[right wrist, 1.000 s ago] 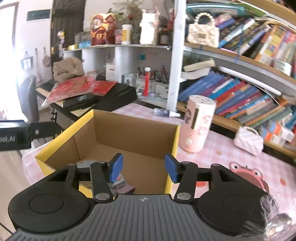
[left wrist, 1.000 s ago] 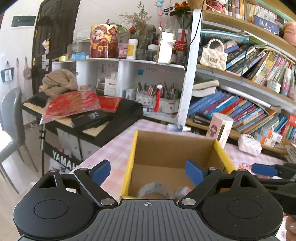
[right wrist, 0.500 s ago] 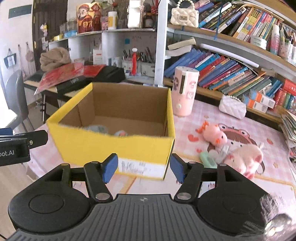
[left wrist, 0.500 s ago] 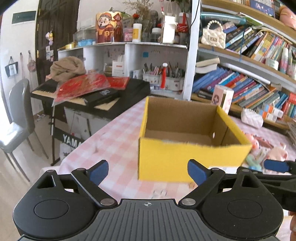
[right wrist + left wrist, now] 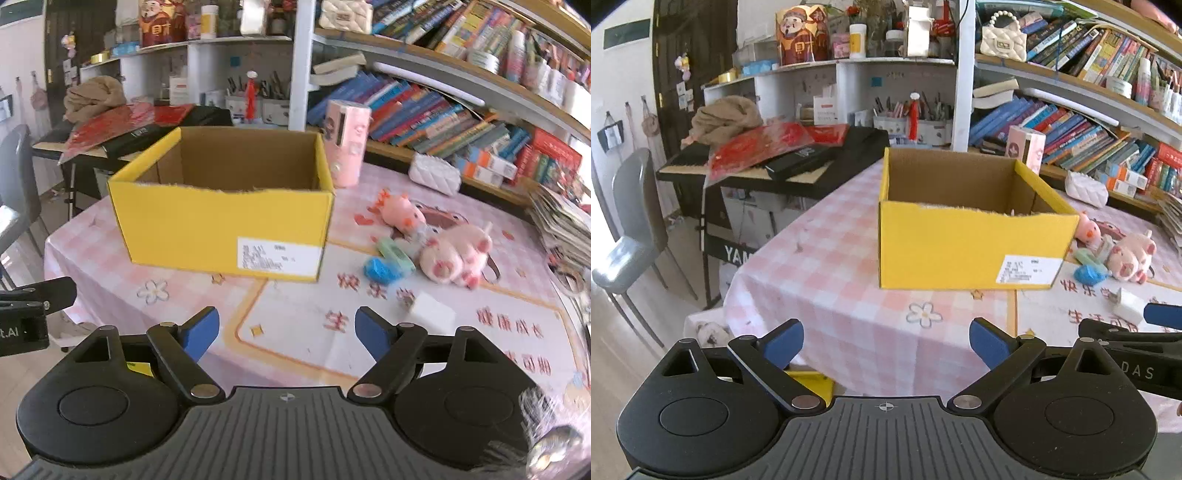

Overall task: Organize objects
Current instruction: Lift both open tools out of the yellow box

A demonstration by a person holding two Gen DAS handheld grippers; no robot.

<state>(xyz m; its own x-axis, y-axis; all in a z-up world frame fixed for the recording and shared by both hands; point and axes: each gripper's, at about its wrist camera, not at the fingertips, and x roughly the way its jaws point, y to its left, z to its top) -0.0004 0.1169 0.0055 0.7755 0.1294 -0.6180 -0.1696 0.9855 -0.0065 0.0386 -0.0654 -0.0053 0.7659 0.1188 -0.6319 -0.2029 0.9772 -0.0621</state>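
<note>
A yellow cardboard box [image 5: 971,243] [image 5: 225,229], open at the top, stands on the pink checked table [image 5: 827,266]; its inside is hidden from here. To its right lie two pink pig plushes [image 5: 458,254] [image 5: 400,212], a green item [image 5: 395,253], a blue item [image 5: 378,269] and a white charger block [image 5: 430,312]. My left gripper [image 5: 886,341] is open and empty, held back off the table's near edge. My right gripper [image 5: 287,328] is open and empty over the table's front, well short of the box.
A pink cylinder [image 5: 347,142] and a white quilted pouch [image 5: 436,173] stand behind the box. Bookshelves [image 5: 461,110] fill the back right. A keyboard piano [image 5: 783,166] with red packets and a grey chair [image 5: 628,229] are at the left. A stack of papers [image 5: 565,229] lies far right.
Both grippers have pulled back and away from the box, which now looks smaller and farther. The box's interior was visible from above earlier; now only its outer front wall shows.
</note>
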